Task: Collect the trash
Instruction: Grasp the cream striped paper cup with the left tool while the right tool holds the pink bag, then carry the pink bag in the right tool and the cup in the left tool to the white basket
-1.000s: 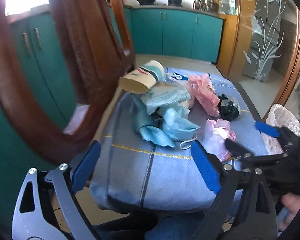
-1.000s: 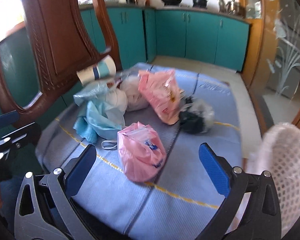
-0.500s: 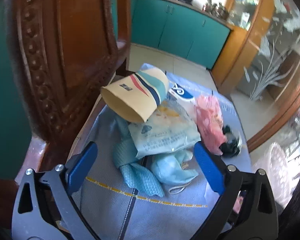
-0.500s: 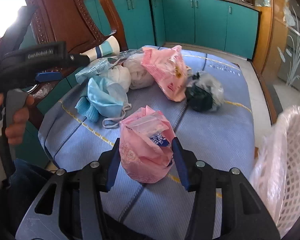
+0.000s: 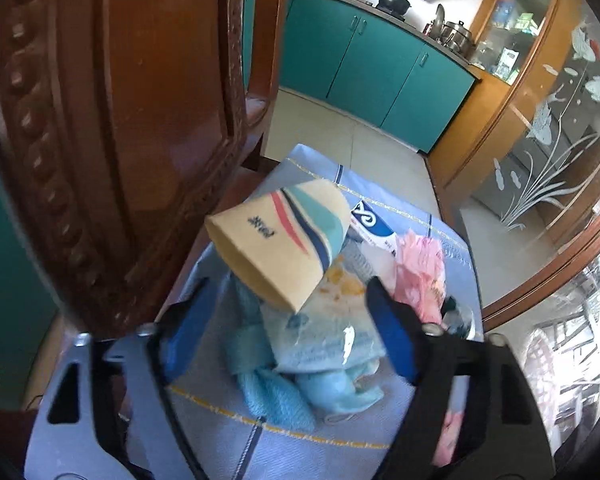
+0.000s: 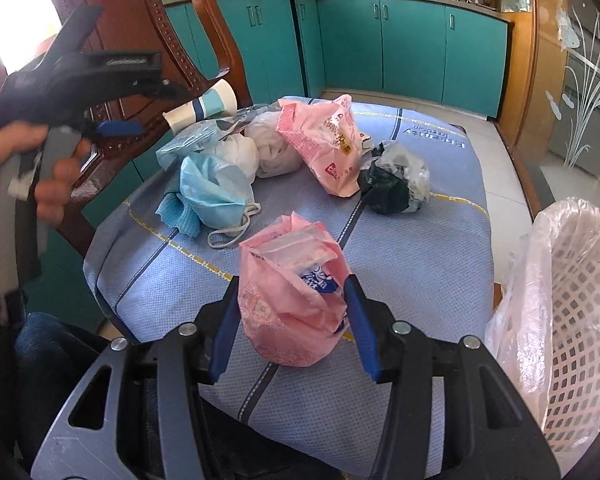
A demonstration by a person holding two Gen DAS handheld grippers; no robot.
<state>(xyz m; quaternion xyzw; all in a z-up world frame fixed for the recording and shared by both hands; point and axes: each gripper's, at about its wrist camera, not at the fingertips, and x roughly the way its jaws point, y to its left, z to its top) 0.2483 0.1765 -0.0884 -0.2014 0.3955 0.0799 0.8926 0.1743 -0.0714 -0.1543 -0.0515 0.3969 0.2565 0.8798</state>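
A pile of trash lies on a blue cushion (image 6: 412, 264). A tan paper cup (image 5: 284, 240) with coloured stripes lies on its side on top of a pale blue wrapper (image 5: 324, 336) and a blue face mask (image 6: 208, 188). My left gripper (image 5: 288, 324) hovers just in front of the cup. Its jaws are closing, the cup's rim sits between the fingertips, and the pads are clear of it. My right gripper (image 6: 292, 320) is shut on a small pink bag (image 6: 288, 292) resting on the cushion. In the right wrist view a hand (image 6: 48, 184) holds the left gripper beside the cup (image 6: 204, 108).
A carved wooden chair back (image 5: 120, 120) stands close on the left of the cup. A white bag (image 6: 272, 148), a larger pink bag (image 6: 328, 148) and a black bag (image 6: 396, 180) lie further back. A white mesh basket (image 6: 572, 300) lined with plastic stands at the right.
My left gripper moved in toward the paper cup and chair back, and its jaws narrowed. My right gripper closed on the small pink bag and has stayed there.
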